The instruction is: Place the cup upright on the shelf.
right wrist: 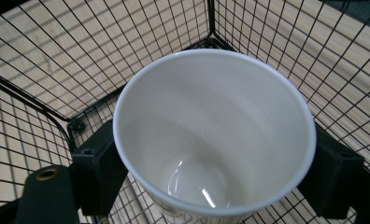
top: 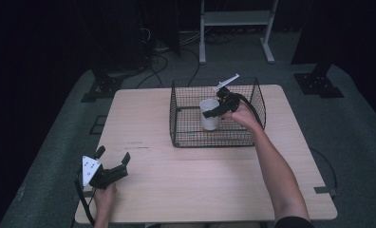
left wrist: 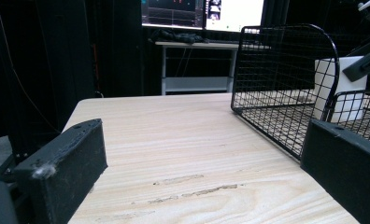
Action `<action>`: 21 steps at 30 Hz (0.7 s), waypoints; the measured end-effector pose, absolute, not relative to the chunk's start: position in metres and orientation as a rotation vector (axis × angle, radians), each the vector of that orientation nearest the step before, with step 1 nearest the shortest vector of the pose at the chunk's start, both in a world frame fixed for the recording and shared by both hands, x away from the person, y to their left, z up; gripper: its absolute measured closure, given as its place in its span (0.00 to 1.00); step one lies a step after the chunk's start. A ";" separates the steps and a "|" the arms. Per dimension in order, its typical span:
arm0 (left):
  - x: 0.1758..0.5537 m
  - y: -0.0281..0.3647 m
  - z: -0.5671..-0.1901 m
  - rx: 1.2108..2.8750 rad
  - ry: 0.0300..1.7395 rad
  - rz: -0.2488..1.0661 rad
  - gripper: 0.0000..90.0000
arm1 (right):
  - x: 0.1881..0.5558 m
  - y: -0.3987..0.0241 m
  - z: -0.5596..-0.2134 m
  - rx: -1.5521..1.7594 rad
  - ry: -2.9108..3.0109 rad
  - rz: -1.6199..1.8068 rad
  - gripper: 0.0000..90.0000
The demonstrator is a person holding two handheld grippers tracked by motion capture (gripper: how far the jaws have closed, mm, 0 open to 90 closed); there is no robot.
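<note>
White empty cup point(right wrist: 211, 135) upright in wire basket point(top: 186, 137), clamped by right tool point(top: 214, 111); left tool point(top: 112, 159) agape.

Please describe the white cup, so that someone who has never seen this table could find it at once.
On the far half of the wooden table stands a black wire basket. Inside the basket, upright on its floor, is the white cup, with the right gripper reaching in and its jaws on either side of the cup. It is the sole white thing in the basket, and it is empty.
</note>
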State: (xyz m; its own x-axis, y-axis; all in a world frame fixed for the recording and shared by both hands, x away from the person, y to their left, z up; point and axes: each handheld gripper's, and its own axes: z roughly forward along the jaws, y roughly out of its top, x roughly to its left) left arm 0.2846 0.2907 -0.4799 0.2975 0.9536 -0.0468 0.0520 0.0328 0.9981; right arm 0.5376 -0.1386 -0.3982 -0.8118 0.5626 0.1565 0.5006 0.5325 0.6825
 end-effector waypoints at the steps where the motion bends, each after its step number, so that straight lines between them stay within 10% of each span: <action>1: 0.285 0.291 -0.480 1.342 1.034 0.932 0.00 | 0.538 -0.139 -0.398 0.931 2.677 1.151 0.21; 21: 0.285 0.291 -0.480 1.342 1.033 0.932 0.00 | 0.533 -0.131 -0.400 0.889 2.707 1.095 0.21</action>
State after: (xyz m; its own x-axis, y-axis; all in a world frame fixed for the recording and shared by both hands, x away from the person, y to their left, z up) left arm 0.2846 0.2907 -0.4800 0.2984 0.9533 -0.0461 0.0519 0.0320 0.9981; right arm 0.5335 -0.1309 -0.4004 -0.8267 0.5476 0.1297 0.4837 0.5738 0.6609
